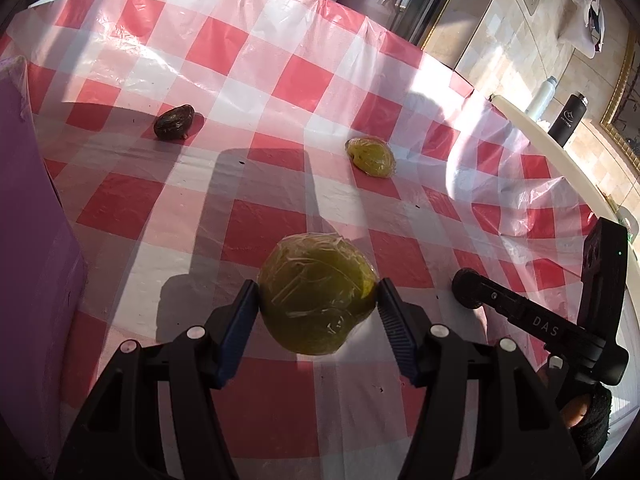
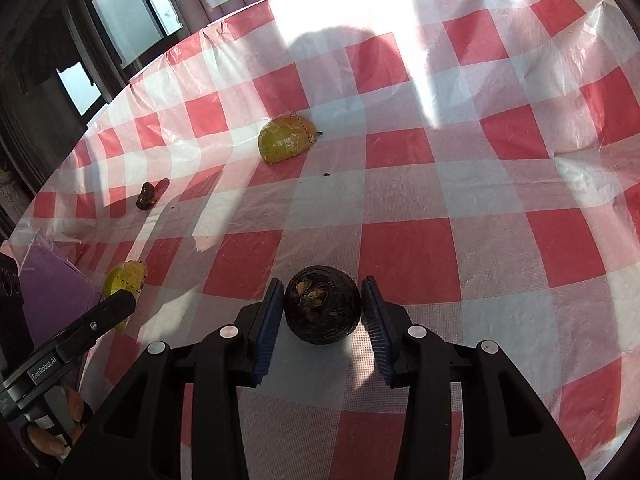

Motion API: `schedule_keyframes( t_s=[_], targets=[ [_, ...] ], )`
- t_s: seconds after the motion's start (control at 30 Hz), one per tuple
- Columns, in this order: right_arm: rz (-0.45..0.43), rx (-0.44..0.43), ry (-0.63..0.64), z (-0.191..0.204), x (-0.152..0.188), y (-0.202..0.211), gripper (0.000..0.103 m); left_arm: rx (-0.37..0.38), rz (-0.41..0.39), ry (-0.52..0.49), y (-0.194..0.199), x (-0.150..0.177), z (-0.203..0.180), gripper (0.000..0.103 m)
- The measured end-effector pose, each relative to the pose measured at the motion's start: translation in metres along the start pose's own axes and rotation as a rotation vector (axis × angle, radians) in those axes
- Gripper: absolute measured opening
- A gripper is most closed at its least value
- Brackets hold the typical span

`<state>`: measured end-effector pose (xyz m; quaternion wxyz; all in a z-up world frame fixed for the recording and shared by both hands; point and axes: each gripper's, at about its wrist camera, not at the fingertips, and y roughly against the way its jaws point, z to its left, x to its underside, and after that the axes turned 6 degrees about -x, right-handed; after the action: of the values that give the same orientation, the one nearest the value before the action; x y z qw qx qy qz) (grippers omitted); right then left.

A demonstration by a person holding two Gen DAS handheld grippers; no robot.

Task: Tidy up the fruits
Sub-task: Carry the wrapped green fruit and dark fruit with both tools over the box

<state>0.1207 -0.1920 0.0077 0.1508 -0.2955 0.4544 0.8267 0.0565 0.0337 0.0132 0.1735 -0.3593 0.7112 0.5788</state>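
Four fruits show across the two views, all on a red-and-white checked tablecloth (image 1: 280, 80). The left gripper (image 1: 318, 300) is clenched on a plastic-wrapped green fruit (image 1: 318, 300), both blue pads pressed against its sides; whether the fruit rests on the cloth or is lifted off it is hard to tell. In the right wrist view that same fruit is partly hidden behind the left gripper's black finger, only its yellow-green upper part showing. The right gripper (image 2: 323, 312) brackets a dark round fruit (image 2: 322, 310); the left pad touches it, but the gap at the right pad is too slight to judge, so I cannot tell whether the grasp is closed.

A second wrapped yellow-green fruit (image 1: 371, 157) lies farther out on the cloth, well apart from both grippers, and a small dark fruit (image 1: 175, 121) sits off to the left of it. A purple box (image 1: 28, 240) is cut off at the left frame edge, and its inside is out of sight. Beyond the table edge stand a white bottle (image 1: 541, 98) and a black bottle (image 1: 567, 120), small and distorted by the lens.
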Motion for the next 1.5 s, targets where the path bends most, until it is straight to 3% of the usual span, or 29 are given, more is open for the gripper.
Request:
schedule_keyframes(
  t_s=[0.33,0.63,0.87,1.13,1.5],
  targets=[
    [-0.023,0.056,0.0,0.007,0.005,0.008,0.038,0.001,-0.042,0.021,0.009,0.001,0.004,0.061],
    [-0.109,0.08,0.046,0.06,0.071,0.059,0.038,-0.007,-0.095,-0.025,0.061,0.044,0.0,0.061],
    [-0.128,0.03,0.015,0.069,0.092,0.076,0.038,-0.056,-0.139,-0.091,0.096,0.065,-0.001,0.061],
    [-0.124,-0.007,0.013,0.083,0.097,0.081,0.038,-0.045,-0.181,-0.132,0.131,0.07,-0.014,0.061],
    [-0.176,-0.142,0.121,0.158,0.093,0.093,0.038,-0.129,-0.279,-0.08,0.204,0.05,0.009,0.061]
  ],
)
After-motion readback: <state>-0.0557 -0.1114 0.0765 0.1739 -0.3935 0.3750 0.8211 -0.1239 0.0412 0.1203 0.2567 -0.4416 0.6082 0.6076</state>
